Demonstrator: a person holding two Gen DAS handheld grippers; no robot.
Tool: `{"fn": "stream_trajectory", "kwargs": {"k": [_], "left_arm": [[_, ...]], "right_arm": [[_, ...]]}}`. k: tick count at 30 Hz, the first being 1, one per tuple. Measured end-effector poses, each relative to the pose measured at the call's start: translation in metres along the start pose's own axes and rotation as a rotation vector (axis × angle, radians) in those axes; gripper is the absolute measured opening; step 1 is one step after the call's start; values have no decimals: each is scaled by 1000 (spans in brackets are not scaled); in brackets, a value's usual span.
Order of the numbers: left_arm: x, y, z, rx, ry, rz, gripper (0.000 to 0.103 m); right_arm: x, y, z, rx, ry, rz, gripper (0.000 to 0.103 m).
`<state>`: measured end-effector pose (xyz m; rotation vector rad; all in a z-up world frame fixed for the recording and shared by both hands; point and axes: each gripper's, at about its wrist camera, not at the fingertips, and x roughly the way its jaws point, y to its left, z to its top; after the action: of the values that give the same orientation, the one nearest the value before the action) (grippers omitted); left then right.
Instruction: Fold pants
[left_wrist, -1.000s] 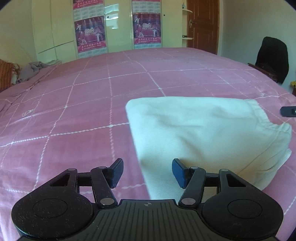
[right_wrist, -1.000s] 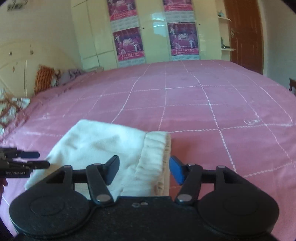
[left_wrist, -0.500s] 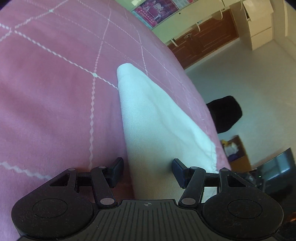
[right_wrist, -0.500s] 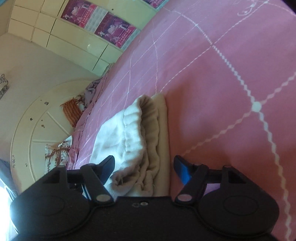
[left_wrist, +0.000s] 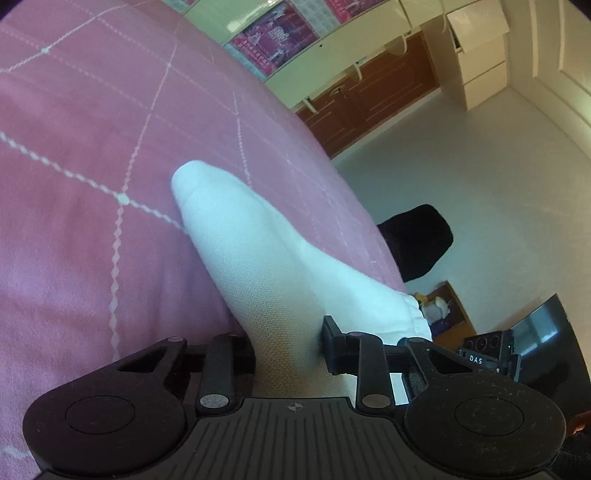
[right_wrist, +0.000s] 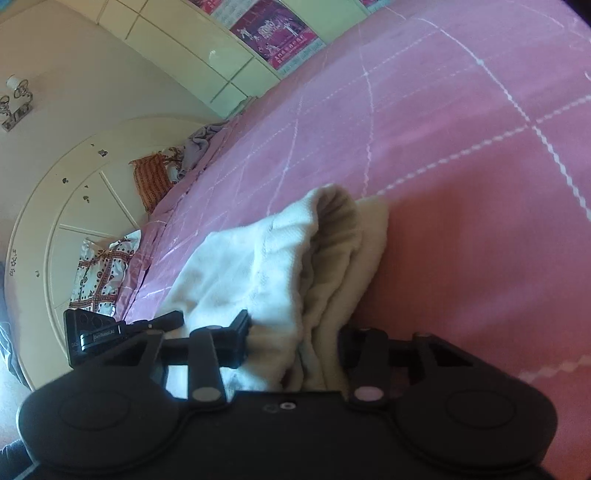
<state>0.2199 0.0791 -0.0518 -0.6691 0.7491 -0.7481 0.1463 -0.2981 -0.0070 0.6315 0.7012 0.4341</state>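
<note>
The white pants (left_wrist: 258, 258) lie folded on the pink bed (left_wrist: 74, 166). My left gripper (left_wrist: 288, 350) is rolled on its side and its two fingers pinch the folded edge of the pants. My right gripper (right_wrist: 295, 343) is also tilted and its fingers close on the bunched waistband end of the pants (right_wrist: 295, 258). The right gripper's body (left_wrist: 487, 358) shows at the lower right of the left wrist view, and the left gripper (right_wrist: 96, 336) shows at the left of the right wrist view.
The pink checked bedspread (right_wrist: 461, 147) stretches beyond the pants. A black chair (left_wrist: 417, 240) stands beside the bed. Pillows (right_wrist: 99, 273) and a grey cloth (right_wrist: 199, 144) lie at the headboard end. Wardrobes with posters (right_wrist: 273, 26) line the far wall.
Both grippers tilted sideways, came down onto the pants and closed: the left on the folded edge, the right on the waistband end. They were open above the pants a second ago.
</note>
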Motion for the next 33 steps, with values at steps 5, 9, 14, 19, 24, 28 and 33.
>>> {"fn": "stream_trajectory", "kwargs": {"k": [5, 9, 14, 19, 24, 28, 33], "left_arm": [[-20, -17, 48, 49, -81, -7, 30], [-21, -12, 105, 78, -112, 27, 29], [21, 32, 151, 73, -39, 293, 62], [4, 49, 111, -47, -51, 288, 70], [-16, 43, 71, -88, -28, 170, 70], [-8, 39, 71, -165, -60, 150, 36], [1, 39, 65, -102, -5, 232, 36]], "right_arm": [[3, 30, 36, -86, -15, 51, 35], [27, 43, 84, -106, -41, 105, 35], [87, 35, 133, -116, -66, 64, 48], [135, -13, 105, 31, -56, -147, 83], [104, -23, 76, 115, -10, 33, 83], [113, -14, 71, 97, 18, -19, 60], [102, 8, 83, 99, -45, -14, 48]]}}
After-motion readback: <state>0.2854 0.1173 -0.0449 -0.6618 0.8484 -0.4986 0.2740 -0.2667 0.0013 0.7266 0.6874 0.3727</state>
